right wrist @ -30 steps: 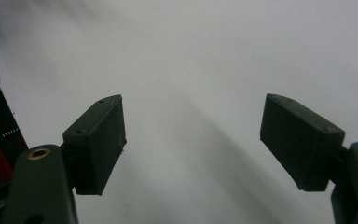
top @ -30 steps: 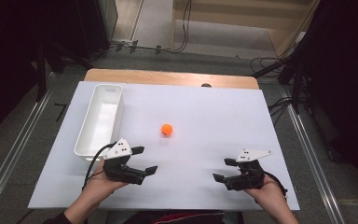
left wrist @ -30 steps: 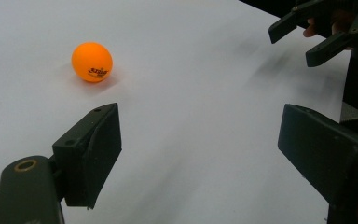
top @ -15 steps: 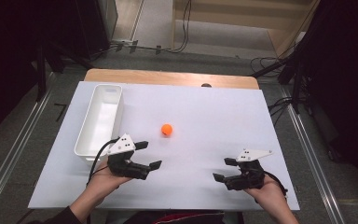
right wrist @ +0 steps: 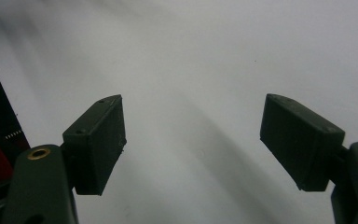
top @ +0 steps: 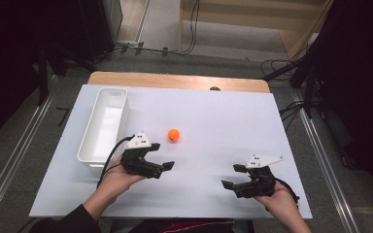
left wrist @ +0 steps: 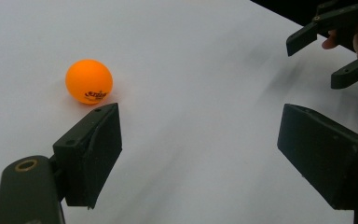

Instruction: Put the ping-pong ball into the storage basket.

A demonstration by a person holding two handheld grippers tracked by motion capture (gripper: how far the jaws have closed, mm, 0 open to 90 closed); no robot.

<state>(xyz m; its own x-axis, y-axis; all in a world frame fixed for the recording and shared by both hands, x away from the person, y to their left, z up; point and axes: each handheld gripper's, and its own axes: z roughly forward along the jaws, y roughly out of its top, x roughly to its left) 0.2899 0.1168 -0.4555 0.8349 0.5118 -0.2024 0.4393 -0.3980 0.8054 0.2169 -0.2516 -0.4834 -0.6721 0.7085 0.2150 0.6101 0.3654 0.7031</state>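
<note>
An orange ball (top: 174, 134) lies on the white table (top: 213, 121), a little left of its middle. My left gripper (top: 161, 156) is open just near and left of the ball, with nothing between its jaws. In the left gripper view the ball (left wrist: 89, 81) with dark print sits just beyond the left jaw's tip, and my left gripper (left wrist: 200, 140) gapes wide over bare table. My right gripper (top: 233, 175) is open near the table's front right, and in its own view my right gripper (right wrist: 193, 135) holds nothing.
A long white bin (top: 94, 145) stands along the table's left side, close to my left hand. A wooden strip (top: 175, 80) runs along the far edge. In the left gripper view the other gripper (left wrist: 335, 42) shows at the top right.
My left gripper has moved forward and to the right, closer to the orange ball. The right gripper has stayed where it was.
</note>
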